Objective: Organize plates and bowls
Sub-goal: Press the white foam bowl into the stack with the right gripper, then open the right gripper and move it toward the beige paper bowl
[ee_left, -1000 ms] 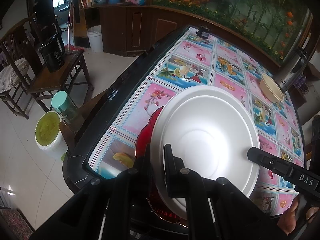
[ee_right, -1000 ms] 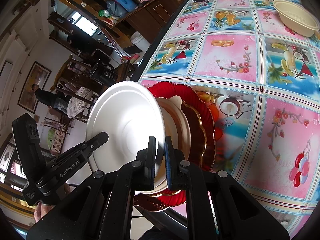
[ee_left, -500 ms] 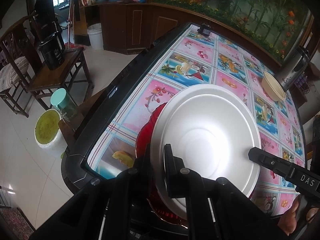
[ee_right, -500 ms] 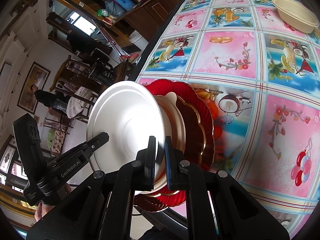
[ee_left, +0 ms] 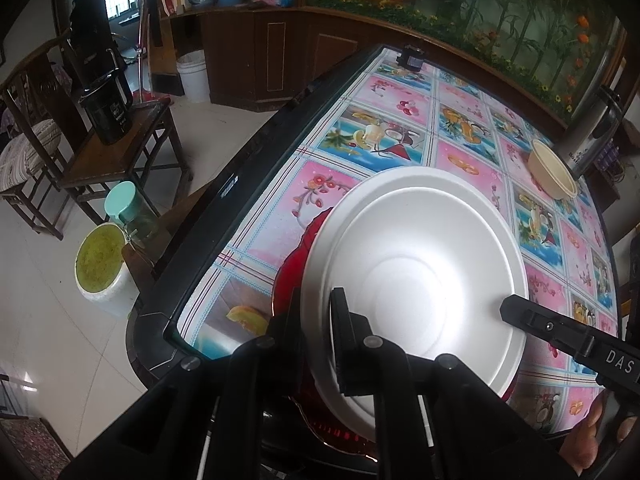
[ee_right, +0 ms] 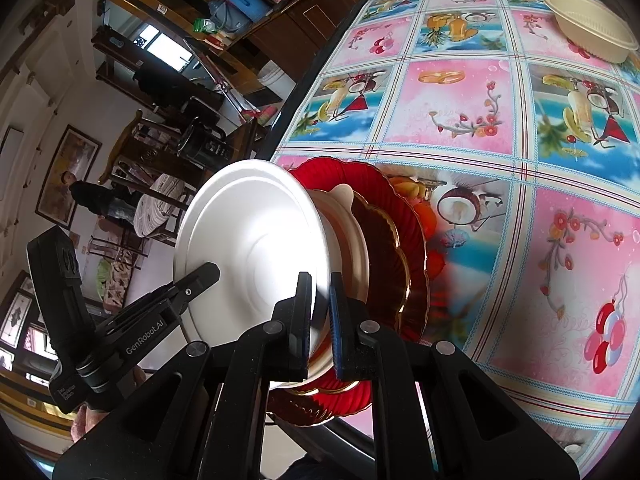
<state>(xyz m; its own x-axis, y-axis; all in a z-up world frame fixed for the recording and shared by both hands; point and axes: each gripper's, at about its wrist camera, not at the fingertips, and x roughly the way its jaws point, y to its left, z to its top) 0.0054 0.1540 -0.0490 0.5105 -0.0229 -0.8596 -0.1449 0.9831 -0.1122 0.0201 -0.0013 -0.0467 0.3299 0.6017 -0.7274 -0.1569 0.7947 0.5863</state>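
Fruit-print oilcloth worktop [ee_left: 400, 132]: barely any change in the last second, left gripper [ee_left: 316, 320] and right gripper [ee_right: 320, 312] both stay clamped on the white foam bowl's [ee_left: 416, 272] rim, held just above the red scalloped plates [ee_right: 404, 240], so stacking looks nearly done.

The white plate [ee_left: 416, 276] looks like matt foam or pressed paper pulp, smooth, with faint moulded rings. Under it the red plate [ee_right: 404, 216] is glossy, ribbed, translucent like glass or hard plastic, with a shiny gold rim. The cream bowl [ee_right: 592, 24] seems matt moulded plastic or pulp. The tablecloth [ee_right: 460, 112] is slick printed vinyl with a soft sheen, and the table edge [ee_left: 240, 200] is dark and glossy. Both grippers, left [ee_left: 316, 320] and right [ee_right: 320, 312], are matt black plastic with small metal screws. The flask [ee_left: 592, 128] is brushed metal. The chair [ee_left: 120, 152] is dark varnished wood.
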